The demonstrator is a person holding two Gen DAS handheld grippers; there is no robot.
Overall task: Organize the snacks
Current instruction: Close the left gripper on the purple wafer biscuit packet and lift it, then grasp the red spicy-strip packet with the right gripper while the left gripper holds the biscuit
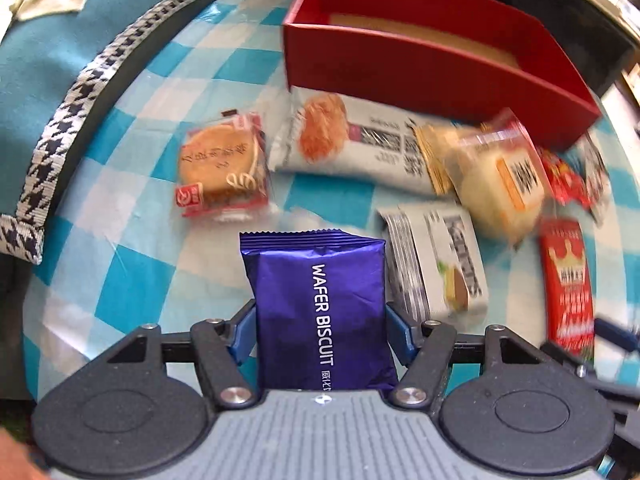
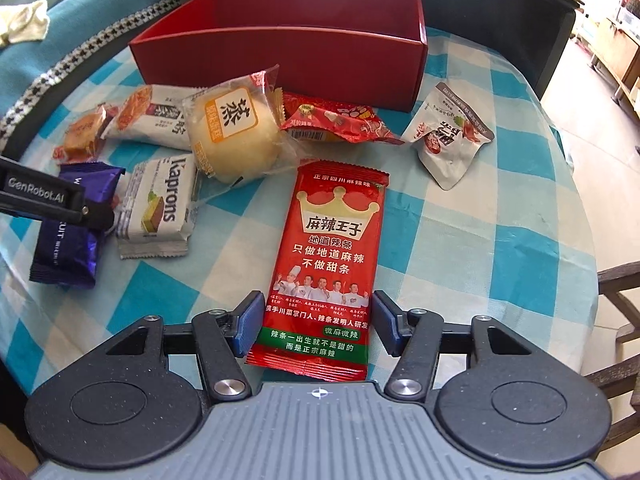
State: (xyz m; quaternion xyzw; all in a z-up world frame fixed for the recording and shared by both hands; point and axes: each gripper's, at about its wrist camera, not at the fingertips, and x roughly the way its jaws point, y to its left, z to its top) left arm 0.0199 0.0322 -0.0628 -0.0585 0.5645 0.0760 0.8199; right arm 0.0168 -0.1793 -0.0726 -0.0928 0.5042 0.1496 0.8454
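My left gripper [image 1: 320, 320] is shut on a purple wafer biscuit pack [image 1: 320, 304], held between its blue pads above the table; it also shows in the right wrist view [image 2: 68, 240]. My right gripper [image 2: 314, 320] stands around the near end of a long red spicy-strip packet [image 2: 328, 256] that lies flat on the cloth; its jaws are open, pads apart from the packet's edges. The red box [image 1: 420, 64] [image 2: 280, 48] stands at the far side, open on top.
Several snacks lie before the box: a round cake [image 1: 220, 168], a white bar pack [image 1: 360, 140], a steamed bun pack [image 2: 236, 136], a Kaprons wafer [image 2: 160, 208], a small red pack [image 2: 340, 120], a white pouch [image 2: 448, 136]. The checked tablecloth [image 2: 460, 240] ends at right.
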